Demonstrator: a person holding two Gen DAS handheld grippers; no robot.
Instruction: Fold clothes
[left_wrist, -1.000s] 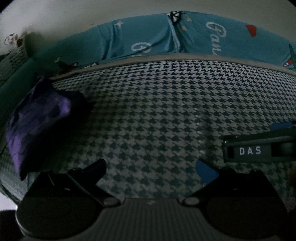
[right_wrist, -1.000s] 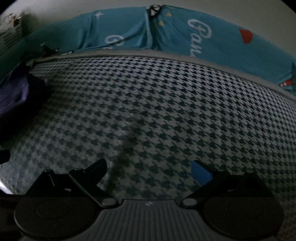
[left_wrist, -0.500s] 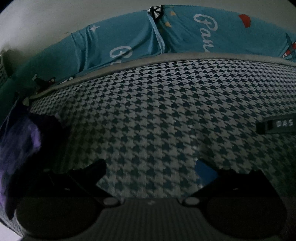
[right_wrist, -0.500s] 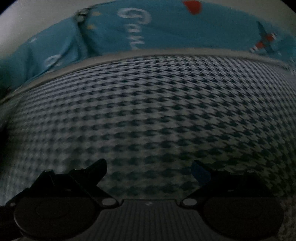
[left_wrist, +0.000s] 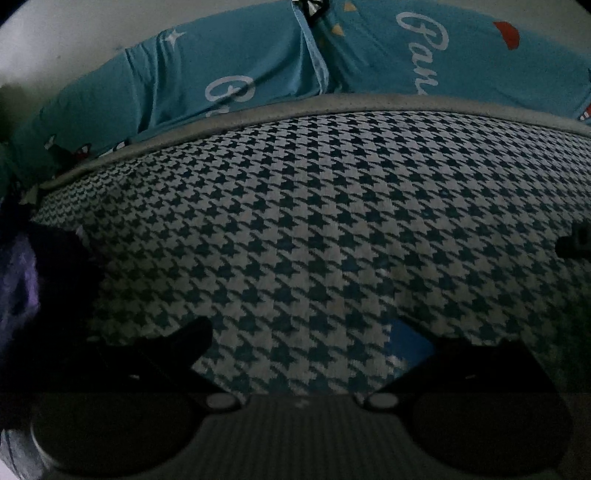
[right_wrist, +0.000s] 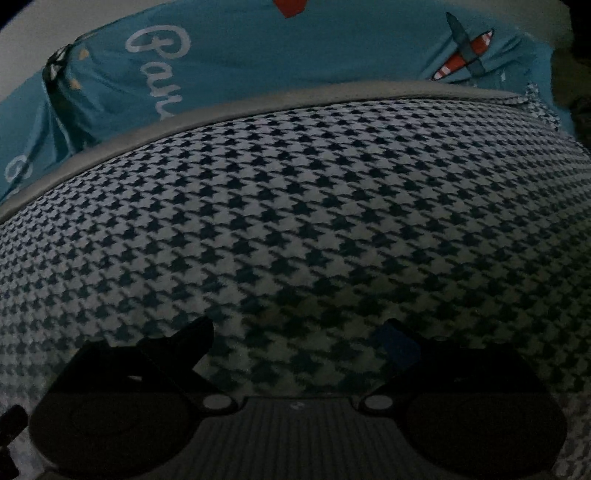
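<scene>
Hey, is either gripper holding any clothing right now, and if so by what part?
Nothing is held. The left gripper and right gripper are both open over the houndstooth cloth, nothing between their fingers.

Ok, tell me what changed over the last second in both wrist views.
The right gripper swung rightward: the purple garment left its view and the airplane print came in. In the left wrist view, the purple garment slid to the left edge and the right gripper's body to the right edge. Both grippers, including the left gripper, stayed open and empty over the houndstooth fabric.
</scene>
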